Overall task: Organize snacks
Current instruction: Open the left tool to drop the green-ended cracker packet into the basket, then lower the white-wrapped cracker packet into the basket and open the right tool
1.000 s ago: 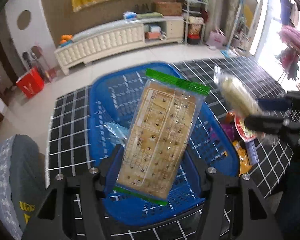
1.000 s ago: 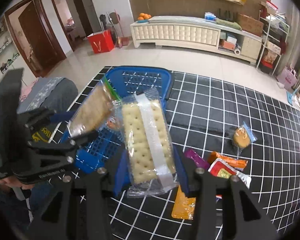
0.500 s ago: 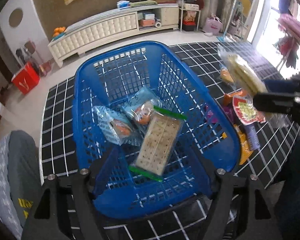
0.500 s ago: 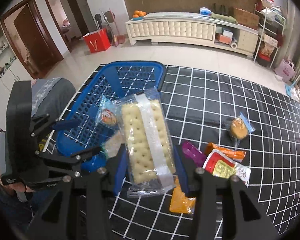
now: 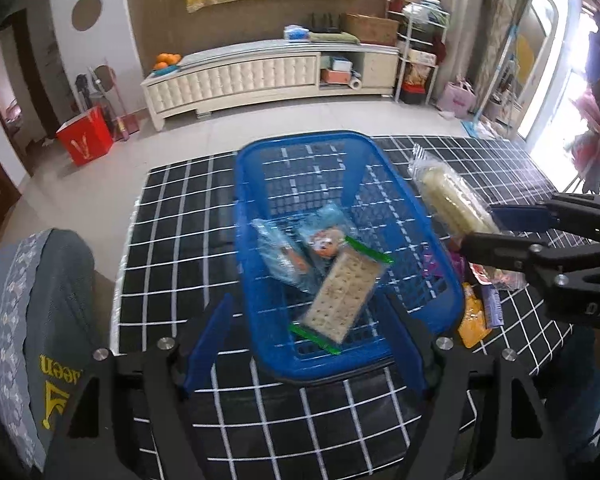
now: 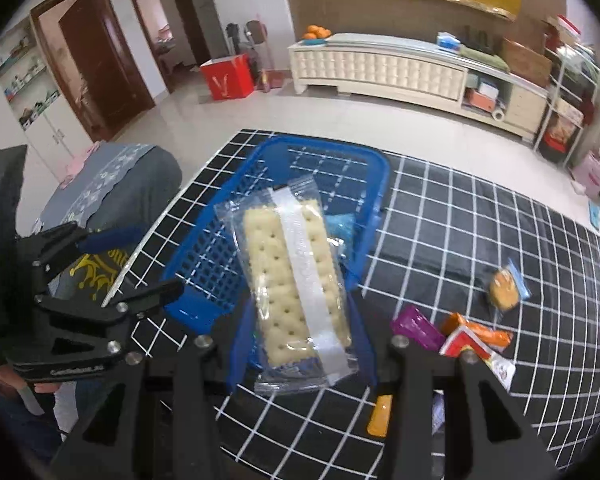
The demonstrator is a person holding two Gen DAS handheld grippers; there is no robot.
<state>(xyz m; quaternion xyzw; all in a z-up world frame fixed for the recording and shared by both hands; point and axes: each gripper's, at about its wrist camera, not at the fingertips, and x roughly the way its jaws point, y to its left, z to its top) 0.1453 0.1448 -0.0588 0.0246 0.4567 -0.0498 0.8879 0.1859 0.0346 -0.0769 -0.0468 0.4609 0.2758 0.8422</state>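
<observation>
Change since earlier: green-edged cracker pack [image 5: 346, 292], gripped upright by the left gripper [image 5: 320, 344] a second ago, is now seen lying flat on the floor of the blue basket [image 5: 440, 264]; the gripper is drawn back toward the lower edge of the frame.
Left gripper: fingers are spread wide and nothing is held between them; it is placed low in the frame, before the basket's near rim, judged so as to clear the way for the next drop.
Right gripper: a clear cracker pack [image 6: 296, 280] is clamped by the right gripper [image 6: 300, 344] at its lower end, with most of its length standing out ahead of the fingers; this hold is judged to let the pack be released cleanly.
Cracker pack position: in the left view it is seen at centre right, over the basket's right rim; in the right view it covers the basket's middle.
Basket contents: two blue-wrapped snacks [image 5: 300, 248] are lying beside the green-edged pack, touching it.
Desk: a checked cloth [image 6: 480, 216] is spread over it; loose snacks [image 6: 460, 332] are left at lower right, and a round cookie packet [image 6: 506, 284] lies apart from them.
Step in hand: the clear pack is judged next for the basket.
</observation>
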